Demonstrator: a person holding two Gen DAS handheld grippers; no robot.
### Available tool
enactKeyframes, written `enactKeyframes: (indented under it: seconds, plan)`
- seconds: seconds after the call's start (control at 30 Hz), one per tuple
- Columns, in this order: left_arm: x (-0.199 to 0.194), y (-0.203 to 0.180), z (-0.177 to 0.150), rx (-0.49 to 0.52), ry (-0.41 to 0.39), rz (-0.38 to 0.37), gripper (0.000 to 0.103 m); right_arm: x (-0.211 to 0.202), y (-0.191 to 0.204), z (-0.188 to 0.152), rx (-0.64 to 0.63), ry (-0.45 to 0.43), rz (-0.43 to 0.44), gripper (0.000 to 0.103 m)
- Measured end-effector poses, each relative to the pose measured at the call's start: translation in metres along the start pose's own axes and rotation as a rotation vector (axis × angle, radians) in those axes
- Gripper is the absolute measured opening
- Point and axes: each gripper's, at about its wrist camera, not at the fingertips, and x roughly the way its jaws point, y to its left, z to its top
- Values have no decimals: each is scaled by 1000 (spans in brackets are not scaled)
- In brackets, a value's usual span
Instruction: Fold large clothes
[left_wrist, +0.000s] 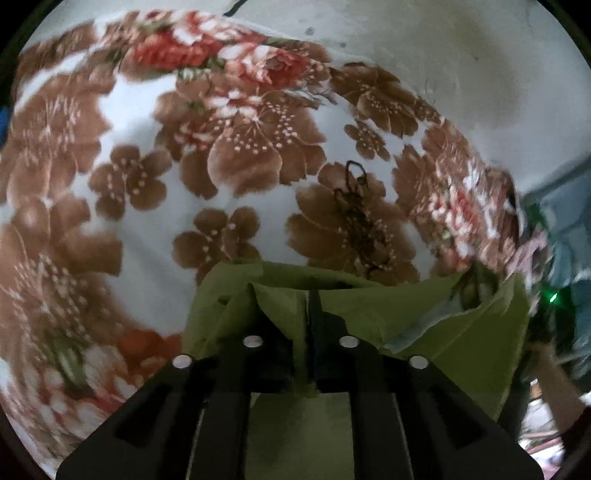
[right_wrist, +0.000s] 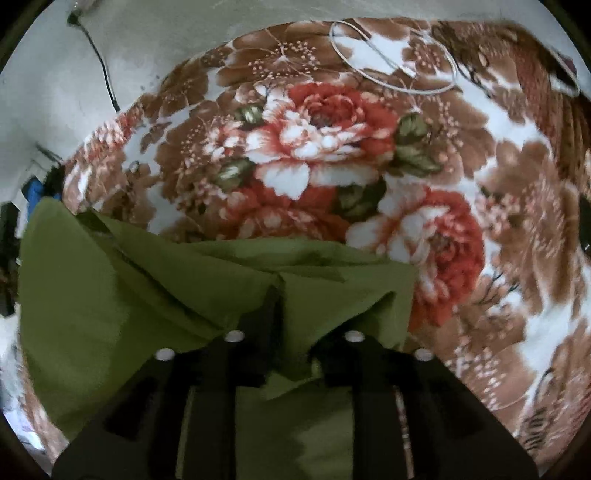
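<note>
An olive-green garment (left_wrist: 424, 332) lies bunched on a floral blanket (left_wrist: 147, 110) with brown and red flowers on white. My left gripper (left_wrist: 308, 306) points down at the garment's near edge. Its fingers stand almost together, and a fold of the green cloth is pinched between them. In the right wrist view the same green garment (right_wrist: 110, 295) is draped over and around my right gripper (right_wrist: 295, 317). That gripper's jaws stand apart, cloth hangs loosely in the gap, and its right fingertip is hidden under the fabric.
The floral blanket (right_wrist: 332, 129) covers most of the surface. On it lie a white cable loop (right_wrist: 391, 55) at the far side and a dark tangled thread (left_wrist: 358, 206). A black cable (right_wrist: 103, 74) runs over the pale floor behind. A small green light (left_wrist: 553, 297) glows at the right.
</note>
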Motion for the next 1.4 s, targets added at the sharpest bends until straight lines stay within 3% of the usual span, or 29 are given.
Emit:
enactKeyframes:
  seconds: [0.03,0.1,0.13,0.17,0.2,0.27,0.33,0.43,0.6,0.7,0.8,0.93,1.0,1.17,1.23,1.4]
  plan:
    - [-1,1,0,-11,-1,-14,24,-3,0,0,10,-3,42,66]
    - [-6,2,1,-50,-12,-59,65,-10,3,0,15,-17,60,89]
    - [-10,1,2,-68,-26,-74,73,-16,4,1,25,-28,84,96]
    - [-16,1,5,-90,-43,-81,84,-22,4,3,38,-46,98,99]
    - [-20,1,6,-103,-52,-78,87,-28,3,4,49,-65,93,99]
    - [-28,-1,11,-111,-57,-56,87,-43,-4,12,88,-109,116,99]
    - [-38,-5,15,-96,-69,-30,88,-57,-7,20,95,-140,80,99]
    - [-58,-11,22,-87,-115,-19,97,-74,-2,26,93,-169,60,99]
    - [-89,-14,37,-150,-177,-55,97,-93,24,20,39,-185,61,99]
    - [-101,-34,32,-65,-174,-25,97,-103,42,10,-1,-197,51,99]
    - [-101,-62,12,109,-140,78,97,-109,67,-8,-77,-205,2,99]
    - [-85,-95,-49,383,-100,272,97,-106,100,-36,-163,-202,-73,99]
    - [-73,-106,-76,459,-91,341,97,-98,117,-51,-194,-191,-137,99]
    - [-38,-136,-133,531,-142,382,97,-61,163,-82,-235,-160,-233,99]
    - [-24,-154,-146,548,-177,372,97,-43,183,-88,-232,-151,-220,98]
    - [22,-196,-145,560,-179,315,97,-4,217,-78,-206,-146,-224,98]
